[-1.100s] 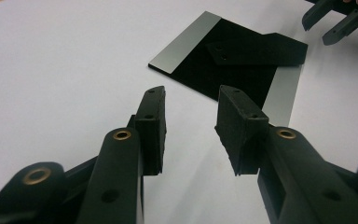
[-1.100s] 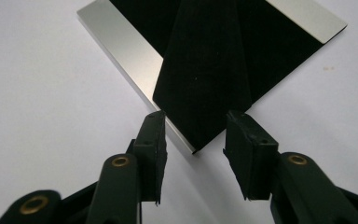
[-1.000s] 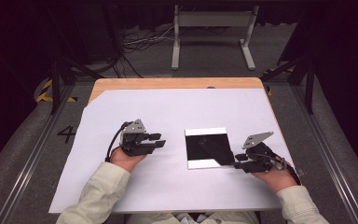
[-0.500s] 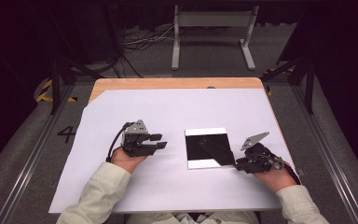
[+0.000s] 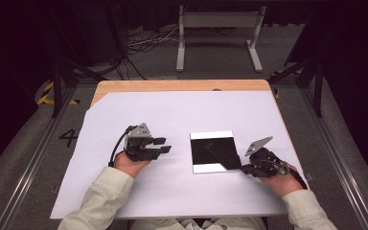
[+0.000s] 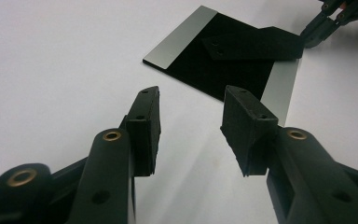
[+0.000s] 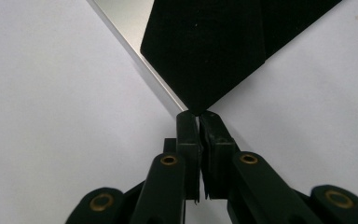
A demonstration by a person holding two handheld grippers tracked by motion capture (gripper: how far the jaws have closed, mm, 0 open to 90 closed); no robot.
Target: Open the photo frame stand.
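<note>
One black sheet (image 5: 212,152) with two pale bands along opposite edges lay on the white cover (image 5: 172,115) of the tabletop, toward the right edge and nearer the front edge. Its front right corner was lifted and folded over the sheet. One right claw (image 5: 244,168) had just been closing and pinched that corner, its jaws nearly meeting on the thin material. One left claw (image 5: 165,145) rested left of the sheet, well apart from it, jaws about half spread with nothing between them. Two hands held the two claws.
</note>
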